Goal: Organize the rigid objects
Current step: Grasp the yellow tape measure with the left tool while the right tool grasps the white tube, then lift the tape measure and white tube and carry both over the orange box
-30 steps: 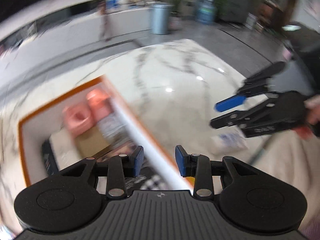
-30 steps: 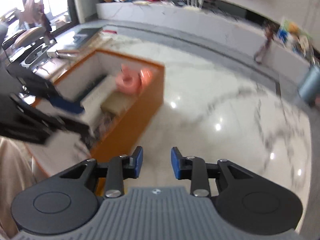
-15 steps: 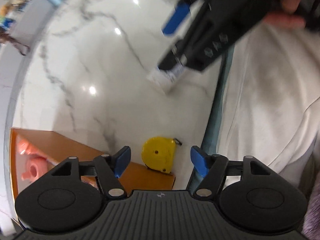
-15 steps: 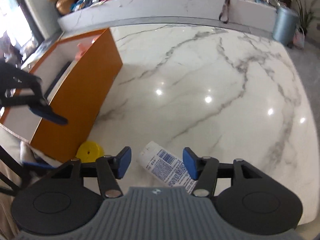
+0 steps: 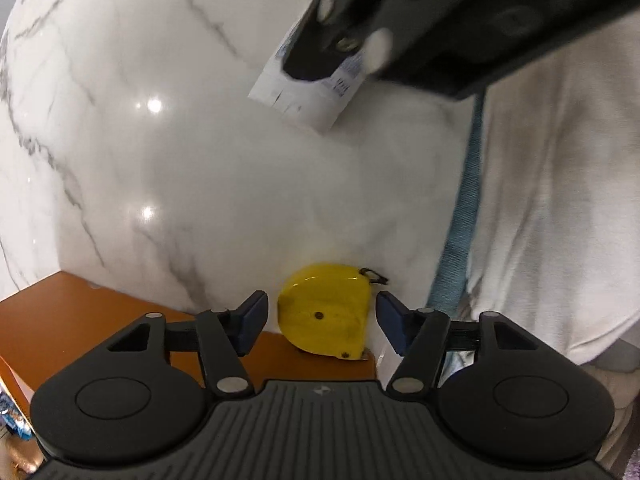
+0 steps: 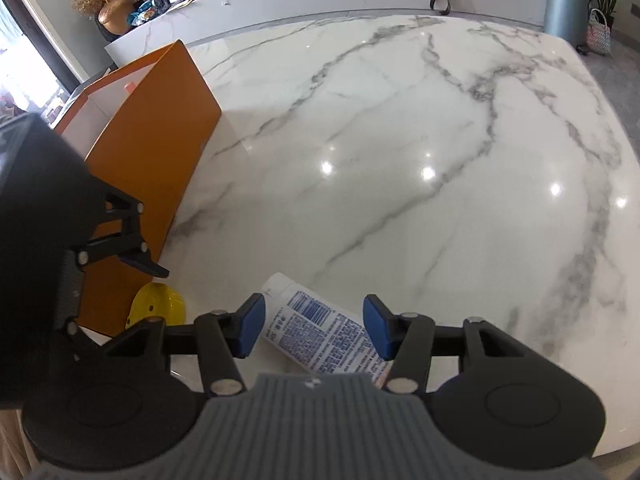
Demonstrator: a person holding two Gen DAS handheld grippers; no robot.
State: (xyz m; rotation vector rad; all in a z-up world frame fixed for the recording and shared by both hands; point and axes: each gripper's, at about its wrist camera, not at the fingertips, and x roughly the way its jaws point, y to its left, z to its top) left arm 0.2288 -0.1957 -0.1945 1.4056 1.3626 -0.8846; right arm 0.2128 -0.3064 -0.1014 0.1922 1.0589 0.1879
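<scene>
Left wrist view looks steeply down on a white marble table (image 5: 168,128). The left gripper (image 5: 318,322) has its blue pads either side of a yellow tape measure (image 5: 324,312) lying flat on the marble, hard against the near corner of an orange box (image 5: 72,320). Its jaws are closing, yet gaps show on both sides of the yellow case, so the pads do not press it. Farther off, the right gripper (image 5: 400,20) hangs over a white tube (image 5: 308,92) printed in blue. A person's pale garment (image 5: 560,200) fills the right side.

Right wrist view shows the right gripper (image 6: 314,328) with the tube (image 6: 320,332) lying slantwise between its pads, cap end pointing far-left. These jaws are closing too, with the tube between them and a sliver of space beside each pad. The tape measure (image 6: 158,306) sits just left of the tube, beside the orange box (image 6: 148,168), with the left gripper (image 6: 136,256) over it.
</scene>
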